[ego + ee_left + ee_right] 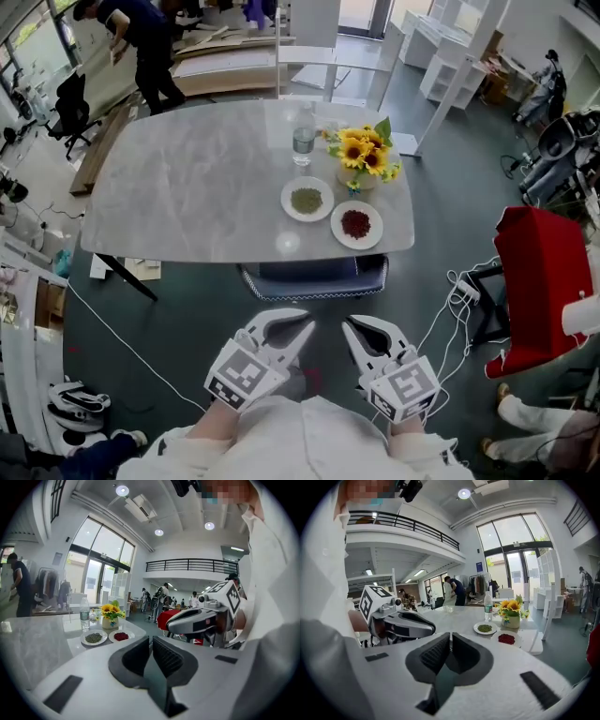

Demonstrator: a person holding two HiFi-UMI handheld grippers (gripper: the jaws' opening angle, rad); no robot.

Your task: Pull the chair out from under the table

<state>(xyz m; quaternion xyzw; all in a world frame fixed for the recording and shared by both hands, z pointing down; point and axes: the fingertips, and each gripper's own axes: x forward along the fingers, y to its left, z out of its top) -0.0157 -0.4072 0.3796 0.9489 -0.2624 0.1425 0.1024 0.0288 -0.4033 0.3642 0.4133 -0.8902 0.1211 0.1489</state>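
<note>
The chair [314, 278] is tucked under the near edge of the grey marble table [187, 187]; only the front of its blue-grey seat shows. Both grippers hover side by side above the floor, short of the chair and not touching it. My left gripper [302, 330] is shut with nothing between its jaws, and so is my right gripper [350, 328]. In the left gripper view my own jaws [150, 639] meet, with the right gripper [171, 626] beside them. The right gripper view shows its jaws [450, 635] closed and empty. The chair is hidden in both gripper views.
On the table stand a water bottle [303, 139], a vase of sunflowers [364, 155], a plate of green beans [307, 200] and a plate of red beans [356, 224]. A red-draped seat [542, 281] and cables with a power strip [466, 291] lie right. A person [141, 42] works far left.
</note>
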